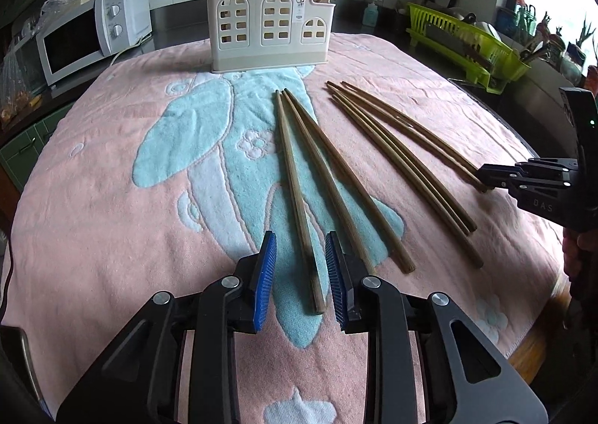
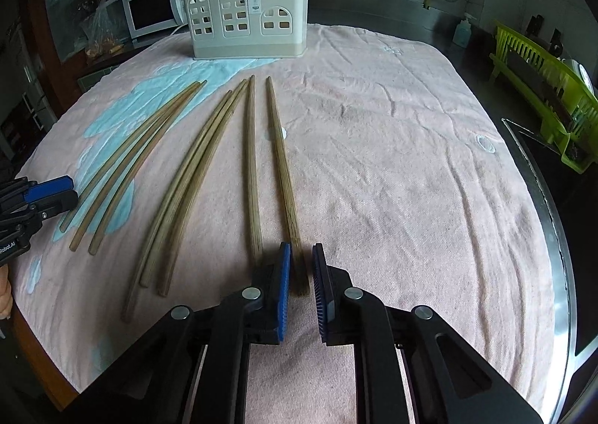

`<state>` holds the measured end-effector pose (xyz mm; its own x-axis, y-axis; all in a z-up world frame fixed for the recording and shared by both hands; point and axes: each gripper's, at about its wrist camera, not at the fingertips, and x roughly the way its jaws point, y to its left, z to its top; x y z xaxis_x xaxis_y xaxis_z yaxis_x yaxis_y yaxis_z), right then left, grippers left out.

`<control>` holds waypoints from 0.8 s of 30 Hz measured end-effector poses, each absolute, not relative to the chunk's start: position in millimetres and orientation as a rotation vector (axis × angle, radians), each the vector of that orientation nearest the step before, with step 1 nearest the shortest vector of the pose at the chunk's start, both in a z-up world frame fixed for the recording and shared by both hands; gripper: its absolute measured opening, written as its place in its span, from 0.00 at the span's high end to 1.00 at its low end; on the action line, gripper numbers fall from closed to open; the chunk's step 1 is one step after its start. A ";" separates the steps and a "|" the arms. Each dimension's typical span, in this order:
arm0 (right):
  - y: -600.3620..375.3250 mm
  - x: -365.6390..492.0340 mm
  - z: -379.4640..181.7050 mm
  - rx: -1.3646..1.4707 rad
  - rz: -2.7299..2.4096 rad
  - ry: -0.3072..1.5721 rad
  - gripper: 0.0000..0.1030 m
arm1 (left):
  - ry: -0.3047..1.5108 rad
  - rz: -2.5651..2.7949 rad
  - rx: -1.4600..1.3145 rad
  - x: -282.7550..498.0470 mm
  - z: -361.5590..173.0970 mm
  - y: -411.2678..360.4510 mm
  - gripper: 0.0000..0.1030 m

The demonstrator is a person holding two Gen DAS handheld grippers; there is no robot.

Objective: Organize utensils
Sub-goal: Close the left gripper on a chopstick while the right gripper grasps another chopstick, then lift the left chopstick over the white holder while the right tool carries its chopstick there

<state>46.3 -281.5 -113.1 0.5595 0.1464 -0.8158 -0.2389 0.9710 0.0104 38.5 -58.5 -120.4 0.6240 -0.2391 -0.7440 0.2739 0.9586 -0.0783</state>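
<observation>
Several wooden chopsticks lie on a pink and blue towel point(image 1: 93, 162). A cream utensil holder point(image 1: 267, 31) stands at the far edge with two chopsticks upright in it; it also shows in the right wrist view point(image 2: 248, 18). My left gripper point(image 1: 301, 248) is open, its blue pads either side of the near end of the leftmost chopstick point(image 1: 295, 196). My right gripper point(image 2: 299, 255) is open, its pads either side of the near end of the rightmost chopstick point(image 2: 282, 158). The right gripper also shows in the left wrist view point(image 1: 486, 179).
A white microwave point(image 1: 89, 35) stands at the back left. A green dish rack point(image 1: 467, 39) sits at the back right beside a soap bottle point(image 1: 371, 12). A metal-edged sink rim point(image 2: 549, 207) runs along the right of the towel.
</observation>
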 end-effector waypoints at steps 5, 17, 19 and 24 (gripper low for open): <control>-278.4 46.6 -113.8 -0.123 0.223 0.943 0.88 | 0.877 -0.292 0.054 42.9 -127.0 -63.9 0.81; -276.3 44.5 -105.6 -0.139 0.211 0.910 0.93 | 0.900 -0.266 0.065 51.2 -121.5 -64.3 0.94; -277.4 41.7 -95.2 -0.135 0.207 0.884 0.93 | 0.884 -0.261 0.067 50.0 -117.3 -61.6 0.94; -280.4 36.8 -60.8 -0.126 0.205 0.797 0.93 | 0.809 -0.251 0.038 46.4 -93.1 -50.9 0.95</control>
